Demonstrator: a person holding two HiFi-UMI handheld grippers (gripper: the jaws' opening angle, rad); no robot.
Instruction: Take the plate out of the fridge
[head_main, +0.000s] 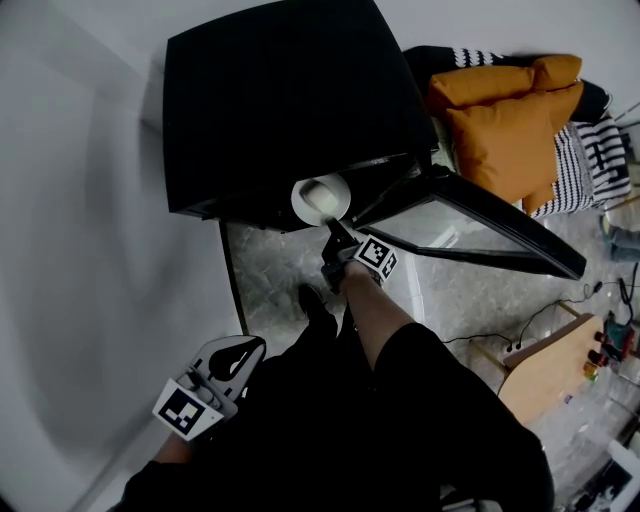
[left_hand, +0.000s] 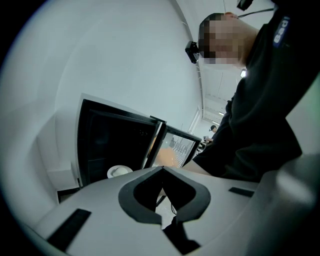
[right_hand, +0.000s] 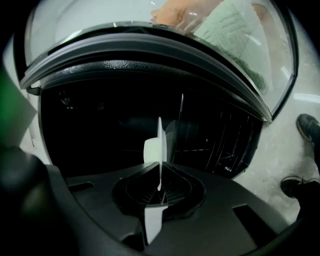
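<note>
At the open mouth of the black fridge (head_main: 280, 110), beside its swung-out door (head_main: 480, 225), the right gripper (head_main: 336, 234) pinched the rim of the white plate (head_main: 320, 198) resting there, while the left gripper (head_main: 245, 352) hung low, its jaws pressed together on nothing.

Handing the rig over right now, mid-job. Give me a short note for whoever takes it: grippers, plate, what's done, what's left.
Right gripper: shut on the rim of the white plate.
Left gripper: shut, empty, held low and away from the fridge.
Plate: at the front of the fridge's opening, low down, not yet clear of it. Door stands open.
Done: door open, plate gripped.
Left: draw the plate out.
</note>
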